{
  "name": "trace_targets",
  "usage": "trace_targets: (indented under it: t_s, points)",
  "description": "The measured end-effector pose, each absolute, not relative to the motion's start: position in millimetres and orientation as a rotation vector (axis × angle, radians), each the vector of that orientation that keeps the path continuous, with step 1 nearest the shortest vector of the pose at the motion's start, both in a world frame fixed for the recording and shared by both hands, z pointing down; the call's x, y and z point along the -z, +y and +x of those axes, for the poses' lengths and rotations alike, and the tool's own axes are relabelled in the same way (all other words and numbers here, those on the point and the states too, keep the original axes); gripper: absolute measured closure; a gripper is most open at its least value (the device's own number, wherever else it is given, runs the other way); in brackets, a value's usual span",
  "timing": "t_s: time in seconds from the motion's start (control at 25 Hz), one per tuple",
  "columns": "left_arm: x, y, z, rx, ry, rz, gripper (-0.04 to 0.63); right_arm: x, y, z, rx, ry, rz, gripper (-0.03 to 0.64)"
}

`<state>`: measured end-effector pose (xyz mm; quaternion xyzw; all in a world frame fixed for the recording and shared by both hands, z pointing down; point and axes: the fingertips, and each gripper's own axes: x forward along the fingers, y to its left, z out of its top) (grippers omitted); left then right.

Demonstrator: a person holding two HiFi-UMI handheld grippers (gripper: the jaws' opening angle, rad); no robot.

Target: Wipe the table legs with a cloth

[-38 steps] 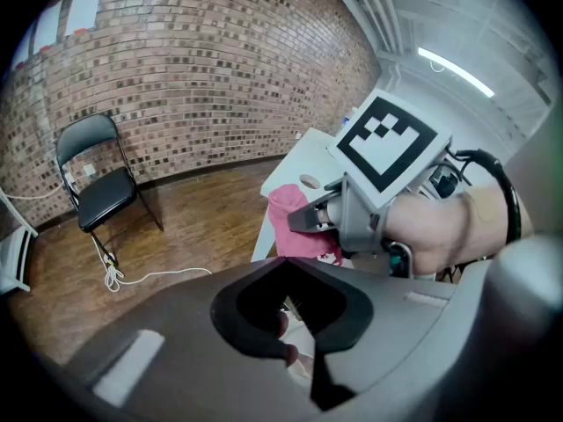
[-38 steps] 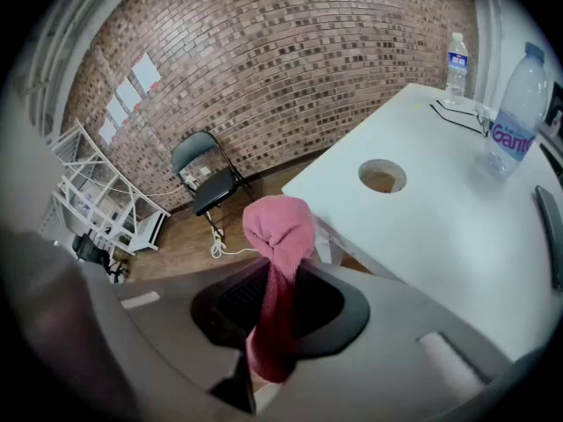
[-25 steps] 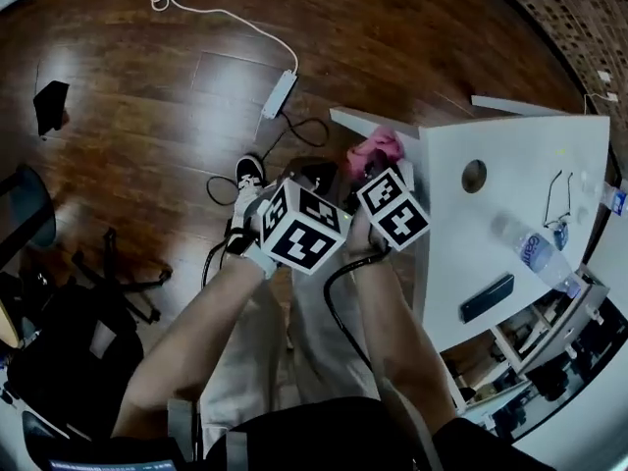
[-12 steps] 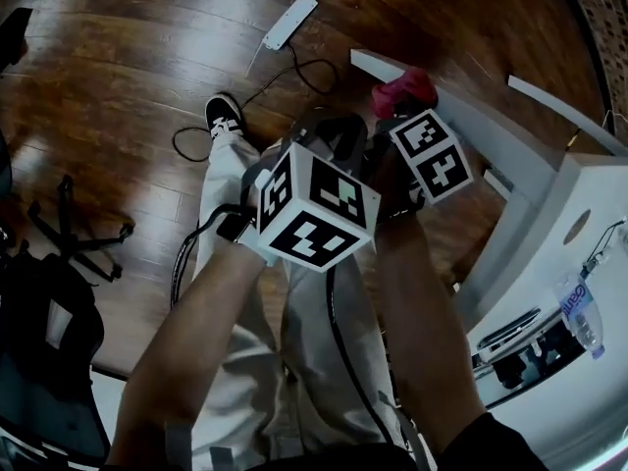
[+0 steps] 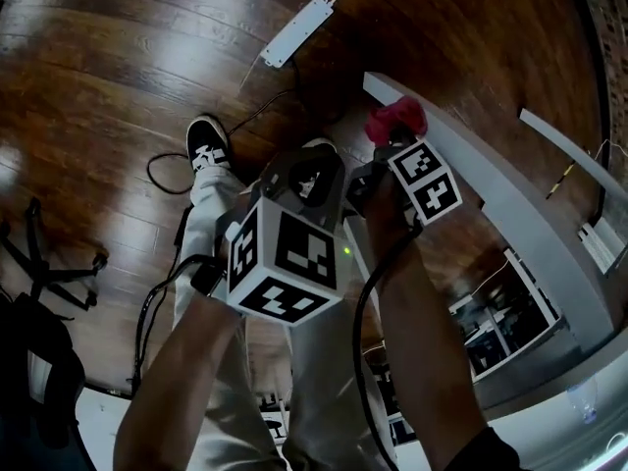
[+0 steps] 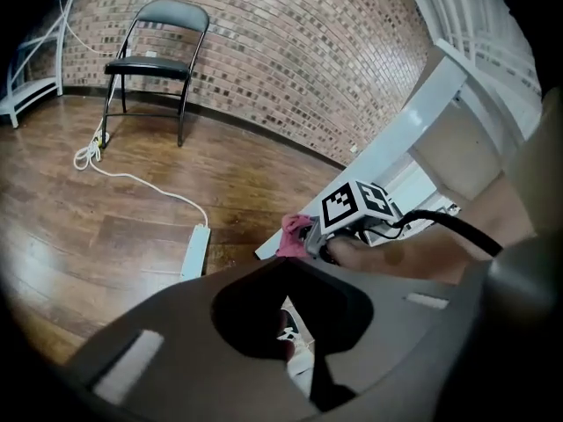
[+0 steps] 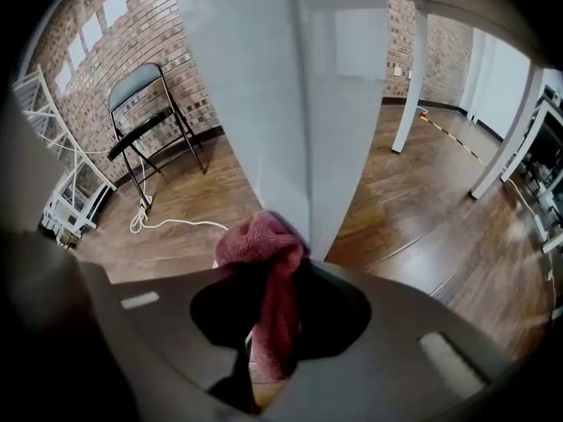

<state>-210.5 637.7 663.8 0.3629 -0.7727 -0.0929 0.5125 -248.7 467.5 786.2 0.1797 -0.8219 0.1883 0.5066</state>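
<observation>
Pink cloth (image 7: 262, 266), bunched, pinched between the jaws of the right gripper (image 7: 269, 350) and pressed against the white table leg (image 7: 290, 104) near its foot, above the brown wooden floor (image 5: 118, 47). Left gripper (image 6: 296, 359): jaws drawn close together, nothing between them, held just beside the right.

Ahead of the right gripper (image 7: 268, 341), the white table leg (image 7: 281, 86) stands against the cloth (image 7: 264, 253) in its closed jaws and bars the way forward. Bare floor (image 7: 413, 209) lies open on both sides of it. A second leg (image 7: 412, 77) stands well apart to the right, a folding chair (image 7: 145, 104) far to the left. Ahead-right of the left gripper (image 6: 303, 372), the person's forearm (image 6: 422, 258) crosses the path. Ahead-left, the floor carries a power strip (image 6: 193, 251) and cord (image 6: 141, 183).
</observation>
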Motion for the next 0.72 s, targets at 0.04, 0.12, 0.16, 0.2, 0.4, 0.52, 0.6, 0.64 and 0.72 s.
trace_targets:
  t_s: [0.04, 0.12, 0.16, 0.2, 0.4, 0.52, 0.6, 0.64, 0.72]
  points:
    - [-679.1, 638.6, -208.8, 0.222, -1.848, 0.88, 0.592, -802.4, 468.1, -252.3, -0.46, -1.983, 0.429, 0.551]
    - [-708.1, 639.2, -202.2, 0.226, -1.808, 0.896, 0.592, -834.1, 468.7, -253.0, -0.466, -1.968, 0.426, 0.549]
    - [-721.8, 639.7, -198.3, 0.233, -1.778, 0.901, 0.592, -849.3, 469.1, -250.8, -0.466, -1.951, 0.427, 0.549]
    - [-735.6, 640.5, -195.2, 0.241, -1.743, 0.901, 0.592, -863.7, 469.3, -249.0, -0.465, -1.934, 0.431, 0.549]
    - [-806.8, 661.7, -189.1, 0.185, -1.566, 0.79, 0.592, -919.5, 468.6, -251.5, -0.448, -1.87, 0.455, 0.551]
    - [-829.6, 678.7, -189.3, 0.19, -1.549, 0.75, 0.592, -945.4, 470.2, -252.1, -0.457, -1.837, 0.479, 0.551]
    - [-838.9, 688.8, -186.6, 0.212, -1.546, 0.728, 0.592, -958.5, 470.9, -254.5, -0.481, -1.828, 0.507, 0.551]
    - [-842.8, 692.5, -184.2, 0.218, -1.544, 0.723, 0.592, -963.7, 472.0, -256.9, -0.505, -1.827, 0.521, 0.551]
    - [-848.7, 698.0, -178.6, 0.224, -1.541, 0.718, 0.592, -970.4, 476.8, -263.6, -0.598, -1.833, 0.553, 0.551]
